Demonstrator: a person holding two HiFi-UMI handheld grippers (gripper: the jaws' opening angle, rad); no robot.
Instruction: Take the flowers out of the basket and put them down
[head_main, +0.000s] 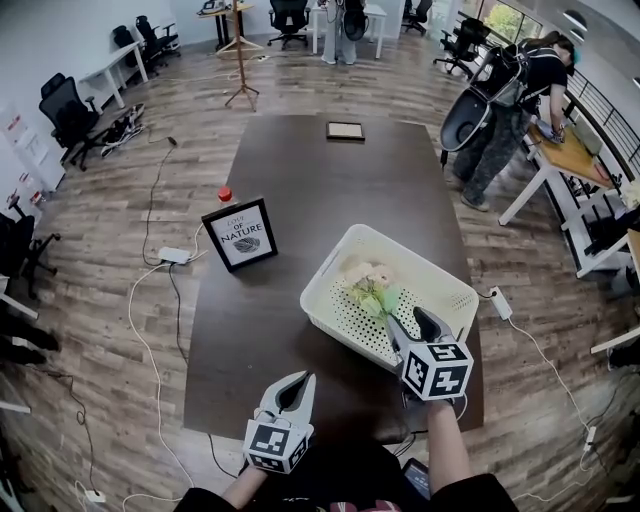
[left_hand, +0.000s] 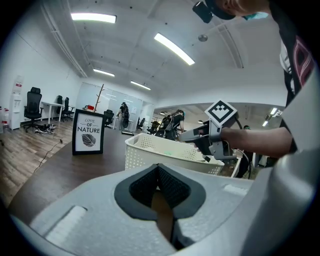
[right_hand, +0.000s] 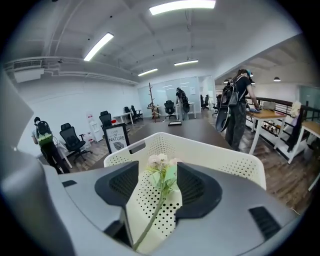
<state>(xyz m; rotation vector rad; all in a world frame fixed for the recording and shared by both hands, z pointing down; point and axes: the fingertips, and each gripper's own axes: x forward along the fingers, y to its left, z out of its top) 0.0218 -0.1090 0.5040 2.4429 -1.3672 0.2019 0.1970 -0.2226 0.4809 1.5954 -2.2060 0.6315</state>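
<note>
A white perforated basket (head_main: 440, 275) sits on the dark counter (head_main: 320, 190), toward 5 o'clock of its top in the head view. The flowers (head_main: 370, 285), pale blooms on a green stem, lie inside the basket on its floor, blooms toward 11 o'clock and stem trailing toward 5 o'clock.

The right tongs (head_main: 408, 322) reach over the basket's near rim from 5 o'clock. Their jaws stand apart with the stem running between them, and the pads do not press on it.

The left tongs (head_main: 298, 382) hover over the counter's near edge, at 7 o'clock from the basket and well apart from it. Their tips are closed together, with nothing between them.

A framed sign (head_main: 241, 235) stands upright at 10 o'clock from the basket, with a small red-capped thing (head_main: 225, 194) just behind it. A dark flat frame (head_main: 345, 130) lies at the counter's 12 o'clock end. At 2 o'clock, off the counter, a person (head_main: 510, 100) bends over a desk.
</note>
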